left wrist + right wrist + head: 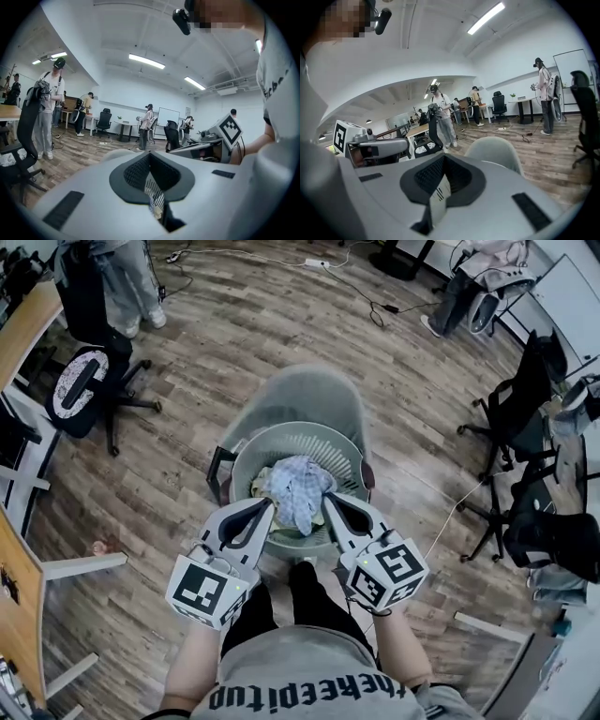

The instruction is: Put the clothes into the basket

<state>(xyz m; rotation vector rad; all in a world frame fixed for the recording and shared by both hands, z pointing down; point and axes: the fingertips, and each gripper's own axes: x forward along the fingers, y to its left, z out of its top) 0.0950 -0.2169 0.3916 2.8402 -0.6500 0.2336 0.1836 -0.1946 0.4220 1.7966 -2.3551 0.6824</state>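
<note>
A grey-green slatted basket [246, 457] stands on a pale green chair [300, 390] right in front of me. A light blue patterned cloth [295, 488] lies heaped inside it, with a bit of yellowish fabric at its near edge. My left gripper [269, 505] is shut, its tip against the cloth's left edge just inside the near rim. My right gripper [327, 500] is shut too, its tip at the cloth's right edge. Whether either tip pinches fabric is hidden. In the left gripper view the left gripper [151, 183] shows only basket slats through a thin slit; the right gripper [440, 187] shows the same.
Black office chairs stand at the left [89, 381] and at the right [525, 409]. A cable [375, 296] runs over the wooden floor beyond the basket. A desk edge [23, 324] lies at the far left, and people stand at the top of the head view.
</note>
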